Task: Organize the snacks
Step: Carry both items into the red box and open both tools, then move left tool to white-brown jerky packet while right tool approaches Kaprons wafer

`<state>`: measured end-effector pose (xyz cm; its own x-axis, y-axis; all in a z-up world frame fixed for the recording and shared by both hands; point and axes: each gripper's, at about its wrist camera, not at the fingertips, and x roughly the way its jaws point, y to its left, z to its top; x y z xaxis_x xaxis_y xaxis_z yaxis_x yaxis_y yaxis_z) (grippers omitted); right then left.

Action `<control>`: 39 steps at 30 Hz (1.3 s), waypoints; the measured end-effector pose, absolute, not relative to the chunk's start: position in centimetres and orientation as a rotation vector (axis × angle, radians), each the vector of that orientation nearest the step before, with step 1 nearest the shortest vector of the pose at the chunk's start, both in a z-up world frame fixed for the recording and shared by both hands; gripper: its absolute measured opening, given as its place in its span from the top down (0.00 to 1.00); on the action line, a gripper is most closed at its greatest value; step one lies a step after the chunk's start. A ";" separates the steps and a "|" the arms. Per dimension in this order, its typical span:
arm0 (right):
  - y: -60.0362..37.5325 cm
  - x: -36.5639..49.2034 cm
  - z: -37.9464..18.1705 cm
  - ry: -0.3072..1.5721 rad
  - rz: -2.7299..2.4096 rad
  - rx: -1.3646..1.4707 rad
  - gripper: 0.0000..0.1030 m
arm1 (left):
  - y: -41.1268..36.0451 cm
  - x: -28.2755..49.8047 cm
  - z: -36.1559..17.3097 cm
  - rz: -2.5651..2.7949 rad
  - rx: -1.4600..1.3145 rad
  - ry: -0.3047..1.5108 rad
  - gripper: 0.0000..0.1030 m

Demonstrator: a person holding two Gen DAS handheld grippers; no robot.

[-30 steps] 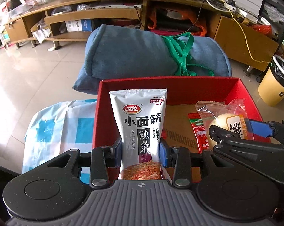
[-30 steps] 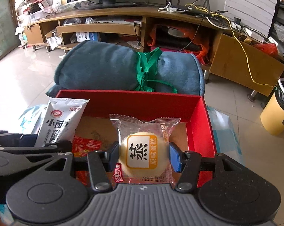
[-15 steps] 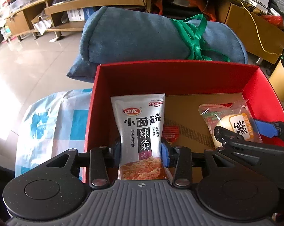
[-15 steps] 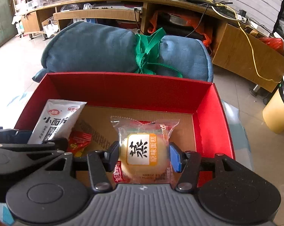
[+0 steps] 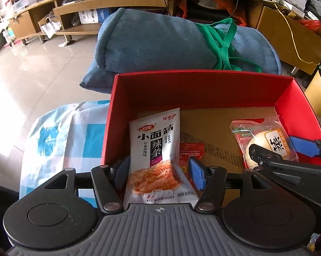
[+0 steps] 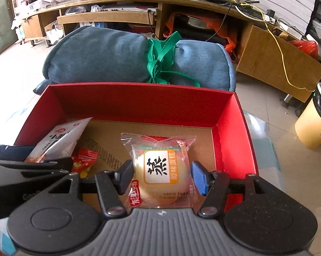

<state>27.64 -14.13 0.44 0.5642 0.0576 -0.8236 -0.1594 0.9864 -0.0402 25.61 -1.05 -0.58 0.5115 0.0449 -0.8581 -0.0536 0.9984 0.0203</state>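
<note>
A red box (image 5: 192, 89) (image 6: 139, 100) with a brown cardboard floor holds the snacks. A white spicy-strip packet (image 5: 155, 149) (image 6: 60, 138) lies tilted at the box's left. It sits between the jaws of my left gripper (image 5: 158, 168), which are opening, and the right pad (image 5: 195, 175) stands clear of it. A clear-wrapped steamed cake (image 6: 160, 168) (image 5: 267, 140) rests on the box floor at the right. It lies between the jaws of my right gripper (image 6: 162, 171), which are opening slightly and barely off the wrapper. Small red sachets (image 5: 190, 151) (image 6: 86, 157) lie between the two snacks.
A rolled blue cushion (image 5: 160, 40) (image 6: 117, 57) tied with green straps lies just behind the box. A blue-and-white checked cloth (image 5: 60, 132) spreads left of the box. A yellow bin (image 6: 314, 123) stands far right. A low wooden bench (image 6: 117, 17) lines the back over tiled floor.
The left jaws have spread off the white packet, which now leans to the right. The right jaws have widened a little around the cake. Both views have tipped lower into the box.
</note>
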 end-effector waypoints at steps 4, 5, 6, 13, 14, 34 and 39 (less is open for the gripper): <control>-14.2 27.2 0.8 0.969 0.122 -0.130 0.44 | -1.0 25.0 0.1 0.069 0.002 1.014 0.24; -14.2 27.1 1.0 0.966 0.122 -0.132 0.44 | -1.0 24.9 0.3 0.063 0.000 1.008 0.24; -14.2 26.9 1.2 0.964 0.124 -0.133 0.44 | -0.9 24.8 0.5 0.060 -0.002 1.006 0.24; -14.7 25.7 2.5 0.944 0.125 -0.129 0.44 | -0.9 23.5 1.7 0.045 -0.007 0.981 0.20; -14.8 25.5 2.7 0.941 0.125 -0.126 0.44 | -0.9 23.3 1.8 0.044 -0.009 0.978 0.18; -14.6 20.4 4.4 0.932 0.180 -0.140 0.41 | 1.2 18.8 2.6 0.024 -0.044 1.000 0.17; -13.9 18.1 4.3 0.952 0.227 -0.143 0.41 | 1.6 17.0 2.3 -0.004 -0.037 1.030 0.17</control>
<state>18.13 -13.92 4.34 0.5586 0.1289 -0.8193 -0.2543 0.9669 -0.0213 16.99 1.58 2.28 0.5145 -0.0209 -0.8572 -0.0143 0.9994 -0.0330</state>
